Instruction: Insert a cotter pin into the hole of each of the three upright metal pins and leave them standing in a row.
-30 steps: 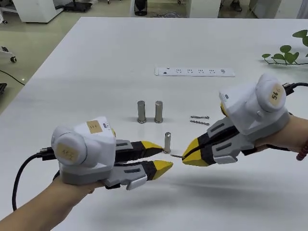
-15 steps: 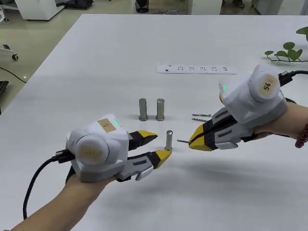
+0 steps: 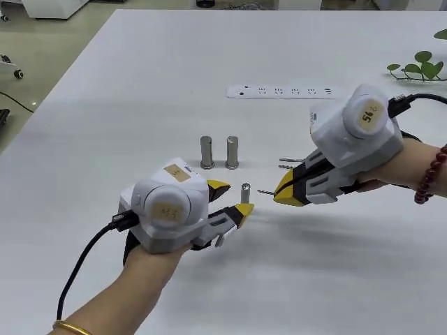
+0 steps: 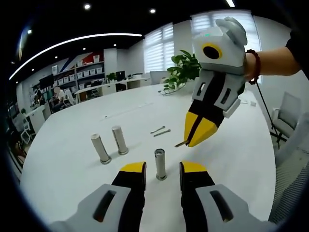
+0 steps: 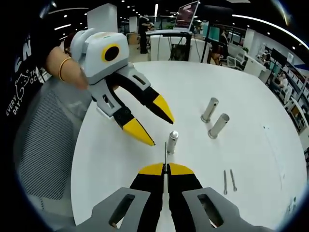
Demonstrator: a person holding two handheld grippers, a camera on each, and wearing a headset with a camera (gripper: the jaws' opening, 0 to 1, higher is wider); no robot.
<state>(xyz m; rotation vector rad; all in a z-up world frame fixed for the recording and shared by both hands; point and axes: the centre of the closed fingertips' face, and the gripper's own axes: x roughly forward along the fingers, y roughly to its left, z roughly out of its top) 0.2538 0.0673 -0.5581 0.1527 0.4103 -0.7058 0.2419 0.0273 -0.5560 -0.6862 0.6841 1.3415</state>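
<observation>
In the head view the left gripper (image 3: 235, 197) is spread open around the nearest metal pin (image 3: 245, 193), with two other metal pins (image 3: 207, 152) beyond its tips. The left gripper view shows that pin upright between the parted yellow tips. In the right gripper view the right gripper (image 5: 165, 167) is clenched on a cotter pin (image 5: 165, 152), whose point is just short of the pin ahead.

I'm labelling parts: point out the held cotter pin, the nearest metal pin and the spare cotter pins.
held cotter pin (image 5: 165, 154): right gripper view, mid-shaft.
nearest metal pin (image 4: 160, 165): left gripper view, middle of its side.
spare cotter pins (image 5: 225, 182): right gripper view, shaft of one.
</observation>
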